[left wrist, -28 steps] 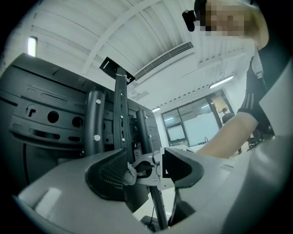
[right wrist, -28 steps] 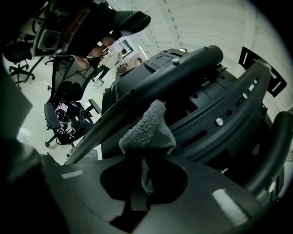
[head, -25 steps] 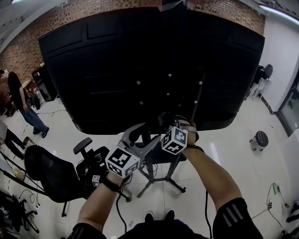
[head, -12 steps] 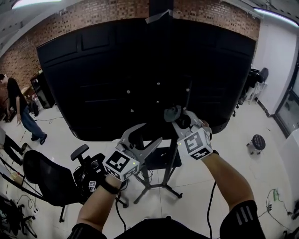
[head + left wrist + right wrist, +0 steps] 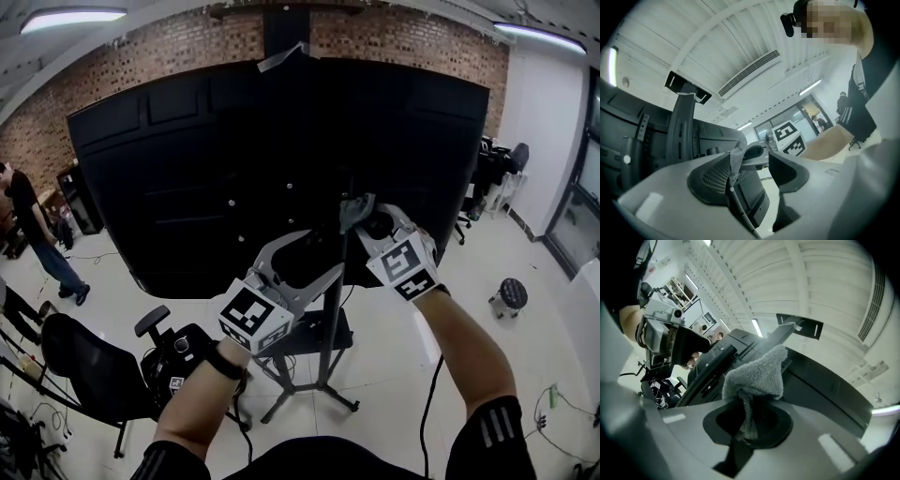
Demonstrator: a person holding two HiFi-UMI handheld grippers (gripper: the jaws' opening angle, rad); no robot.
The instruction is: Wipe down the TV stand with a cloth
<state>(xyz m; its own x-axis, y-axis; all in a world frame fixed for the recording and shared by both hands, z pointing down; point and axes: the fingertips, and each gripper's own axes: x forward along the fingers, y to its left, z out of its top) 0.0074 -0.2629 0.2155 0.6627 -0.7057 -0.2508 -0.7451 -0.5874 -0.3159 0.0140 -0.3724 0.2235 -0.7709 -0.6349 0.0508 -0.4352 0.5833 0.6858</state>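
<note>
1. Pinching the grey cloth (image 5: 754, 373) in the right gripper (image 5: 752, 422), jaws closed on a fold, the rest bunching up above them.
2. Holding that cloth (image 5: 354, 208) high against the thin upright pole of the stand (image 5: 326, 328), seemingly touching it, in front of the TV (image 5: 187, 169).
3. Holding the left gripper (image 5: 305, 262) near-left of the right gripper (image 5: 364, 216), jaws wide apart and gripping nothing, the pole and cloth (image 5: 736, 159) showing in the gap beyond them.
4. Standing over the stand's feet on the white floor, with a chair (image 5: 89, 361) to the left, a person (image 5: 37, 225) far left and a stool (image 5: 511, 295) to the right.
</note>
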